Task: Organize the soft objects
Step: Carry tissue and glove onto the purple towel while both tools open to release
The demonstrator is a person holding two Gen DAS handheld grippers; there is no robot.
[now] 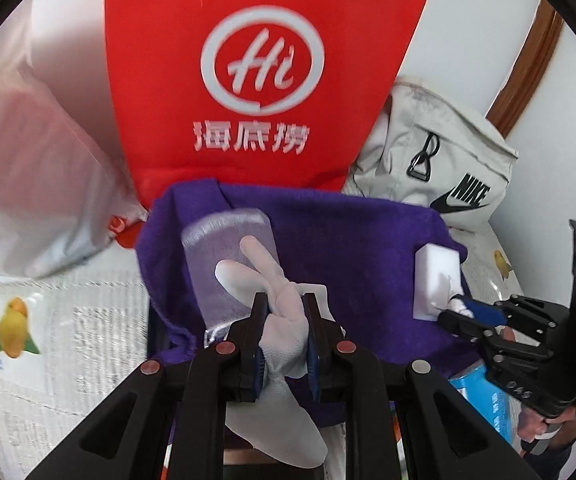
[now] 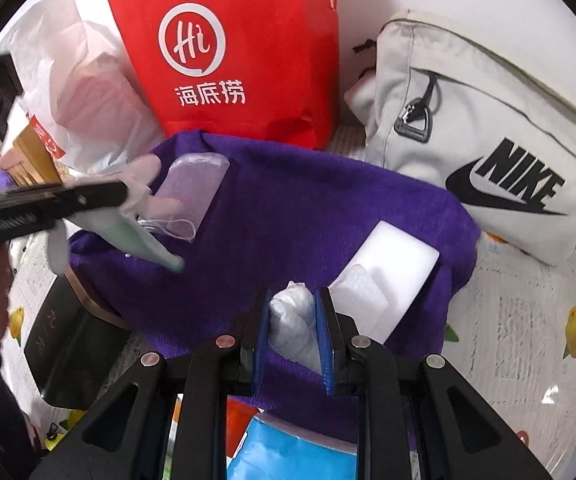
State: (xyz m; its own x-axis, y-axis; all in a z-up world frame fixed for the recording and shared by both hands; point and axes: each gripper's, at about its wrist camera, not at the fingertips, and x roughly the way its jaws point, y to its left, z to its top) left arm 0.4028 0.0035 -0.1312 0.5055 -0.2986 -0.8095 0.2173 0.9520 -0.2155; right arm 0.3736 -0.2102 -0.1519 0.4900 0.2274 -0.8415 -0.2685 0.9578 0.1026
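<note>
Left claw (image 1: 283,312) clamped on a white glove (image 1: 275,360), the blue pads pinching it mid-body; glove fingers stick out forward past the tips, cuff end hangs down under the claw. In the right wrist view the same glove (image 2: 143,216) dangles from the left claw (image 2: 123,196) over the left part of the purple towel (image 2: 308,208).

Right claw (image 2: 294,320) closed narrow on a wad of white cloth (image 2: 294,316), bunched between the blue pads. Cannot tell what kind of cloth it is. In the left wrist view the right claw (image 1: 458,312) sits at the right edge of the towel (image 1: 348,240), tips just beside the white foam block (image 1: 436,280). A hand (image 1: 536,424) grips the right claw's handle.

Purple towel is spread over some raised, box-like thing; dark edges show under it. On the towel: a pale translucent pouch (image 1: 223,248) on the left side, just ahead of the glove's fingers, and the white foam block (image 2: 392,276) on the right side, just beyond the right claw. Pouch (image 2: 193,196) has a thin cord at its near end.

Behind the towel, a red paper bag (image 2: 239,52) with a white "Hi" logo stands upright, touching the towel's far edge. Left of it, a white plastic bag (image 2: 75,92). Right of it, a light grey Nike bag (image 2: 488,128) lies close by the towel's far right corner.

Counter (image 2: 528,340) has a white cover with lemon prints. Blue packet (image 2: 288,452) shows below the right claw, partly hidden.
</note>
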